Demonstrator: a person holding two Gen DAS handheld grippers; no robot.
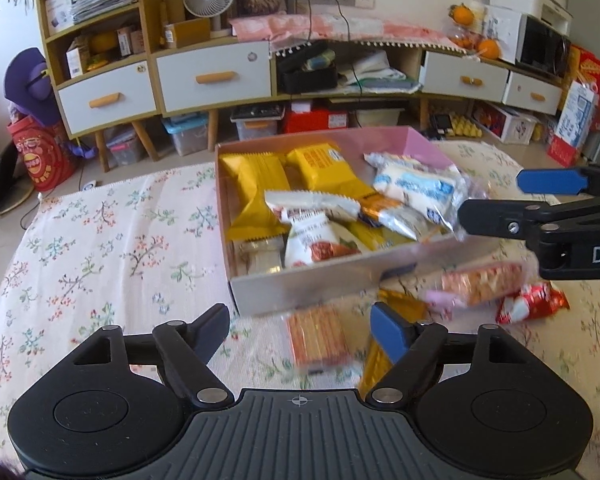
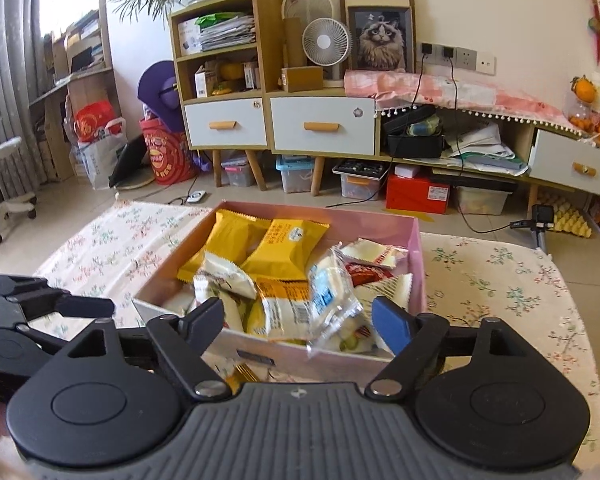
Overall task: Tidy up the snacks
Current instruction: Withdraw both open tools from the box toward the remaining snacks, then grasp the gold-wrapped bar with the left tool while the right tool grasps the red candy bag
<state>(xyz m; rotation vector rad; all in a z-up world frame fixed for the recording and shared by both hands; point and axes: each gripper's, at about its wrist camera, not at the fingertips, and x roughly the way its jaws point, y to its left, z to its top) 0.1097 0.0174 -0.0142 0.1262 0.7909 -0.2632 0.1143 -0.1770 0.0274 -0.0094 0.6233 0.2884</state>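
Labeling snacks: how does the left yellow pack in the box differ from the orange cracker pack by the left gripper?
The yellow pack lies inside the box; the cracker pack lies outside on the cloth. The yellow pack is opaque and plain; the cracker pack is clear, showing its crackers. Both lie flat, ungripped.

- A surface (image 1: 100, 240) is seen, covered by a white cloth printed with small flowers.
- An open pink box (image 1: 320, 284) filled with snack packets is set on the cloth.
- In front of the box, loose packets are laid directly on the cloth: an orange cracker pack (image 1: 318, 338), a gold wrapper (image 1: 404, 304), a second orange pack (image 1: 480, 282) and a red packet (image 1: 532, 304).
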